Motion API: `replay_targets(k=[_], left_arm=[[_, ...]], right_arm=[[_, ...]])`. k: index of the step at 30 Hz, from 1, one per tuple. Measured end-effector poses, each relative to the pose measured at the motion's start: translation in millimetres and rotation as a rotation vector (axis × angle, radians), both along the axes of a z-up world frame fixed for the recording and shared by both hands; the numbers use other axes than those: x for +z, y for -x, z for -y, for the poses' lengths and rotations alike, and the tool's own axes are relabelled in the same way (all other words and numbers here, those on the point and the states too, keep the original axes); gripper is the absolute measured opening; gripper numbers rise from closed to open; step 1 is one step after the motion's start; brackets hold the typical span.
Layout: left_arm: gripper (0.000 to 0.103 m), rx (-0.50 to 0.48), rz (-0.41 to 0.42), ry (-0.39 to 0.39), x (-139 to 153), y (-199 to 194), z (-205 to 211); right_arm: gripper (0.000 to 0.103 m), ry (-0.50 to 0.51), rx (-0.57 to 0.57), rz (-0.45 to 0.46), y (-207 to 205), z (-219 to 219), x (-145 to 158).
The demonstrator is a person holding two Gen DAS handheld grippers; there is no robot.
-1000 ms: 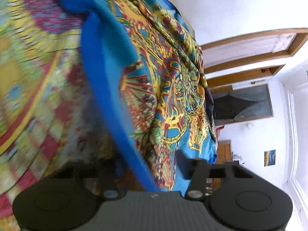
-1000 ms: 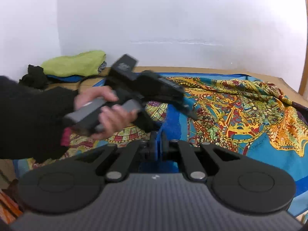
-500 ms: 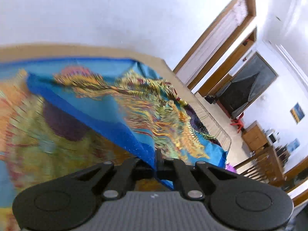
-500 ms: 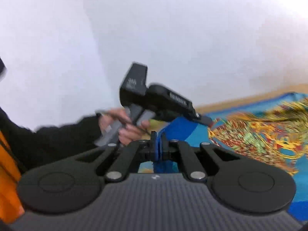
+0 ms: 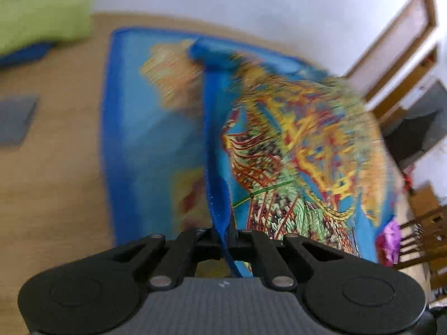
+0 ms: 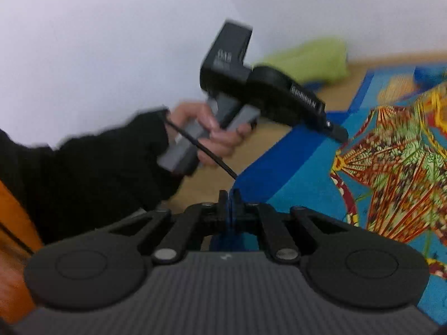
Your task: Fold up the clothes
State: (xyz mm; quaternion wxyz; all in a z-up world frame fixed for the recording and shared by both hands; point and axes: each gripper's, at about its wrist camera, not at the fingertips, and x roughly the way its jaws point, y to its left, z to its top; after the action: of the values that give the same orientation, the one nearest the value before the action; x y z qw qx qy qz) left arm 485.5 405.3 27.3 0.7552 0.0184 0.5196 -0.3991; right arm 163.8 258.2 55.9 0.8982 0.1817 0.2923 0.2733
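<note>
Wooden surface [image 5: 56, 167], green bundle [image 5: 42, 14] by wall, both tongs [image 5: 223, 233] [image 6: 229, 199] clamped on patterned cloth [image 5: 293, 153]

Wooden surface [image 5: 61, 150]: patterned blue cloth [image 5: 156, 145] centre, green folded cloth [image 5: 42, 14] upper left, grey pad [image 5: 14, 120] left edge.

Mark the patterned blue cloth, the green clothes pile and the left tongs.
patterned blue cloth [image 5: 301, 150], left wrist view, its printed middle
green clothes pile [image 6: 313, 58], right wrist view, its top
left tongs [image 6: 339, 134], right wrist view, fingertips on the cloth's edge
</note>
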Motion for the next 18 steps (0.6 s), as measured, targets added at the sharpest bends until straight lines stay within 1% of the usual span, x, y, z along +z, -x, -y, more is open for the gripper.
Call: replay_targets(k=[3,6,7,10,15,16,17,18], left_arm=[[0.001,0.047,-0.038,-0.01,-23.9,-7.1,-15.7],[0.003,0.061,-0.023,-0.039,-32.8,-10.7,-20.1],[0.005,0.061,-0.02,-0.048,-34.8,-11.6,-19.6],[0.013,0.055,-0.019,-0.066,-39.5,-13.0,-15.8],[0.014,0.03,-0.002,-0.074,-39.8,-11.2,-26.7],[0.016,0.036,-0.005,-0.076,-39.2,-12.7,-26.3],[0.02,0.045,-0.005,-0.082,-39.3,-14.4,-20.0],[0.021,0.047,0.006,-0.089,-38.1,-14.4,-20.6]], right_arm=[[0.005,0.019,0.024,-0.084,-16.3,-22.0,-32.4],[0.005,0.072,0.033,-0.134,-29.0,-36.3,-57.8],[0.005,0.092,0.037,-0.145,-31.3,-40.7,-63.4],[0.005,0.139,0.048,-0.163,-33.0,-53.3,-72.2],[0.007,0.236,0.043,-0.179,-36.8,-65.0,-75.6],[0.008,0.256,0.036,-0.19,-38.1,-66.0,-77.3],[0.009,0.273,0.028,-0.209,-39.5,-66.5,-78.5],[0.009,0.29,0.02,-0.227,-40.9,-67.0,-79.7]])
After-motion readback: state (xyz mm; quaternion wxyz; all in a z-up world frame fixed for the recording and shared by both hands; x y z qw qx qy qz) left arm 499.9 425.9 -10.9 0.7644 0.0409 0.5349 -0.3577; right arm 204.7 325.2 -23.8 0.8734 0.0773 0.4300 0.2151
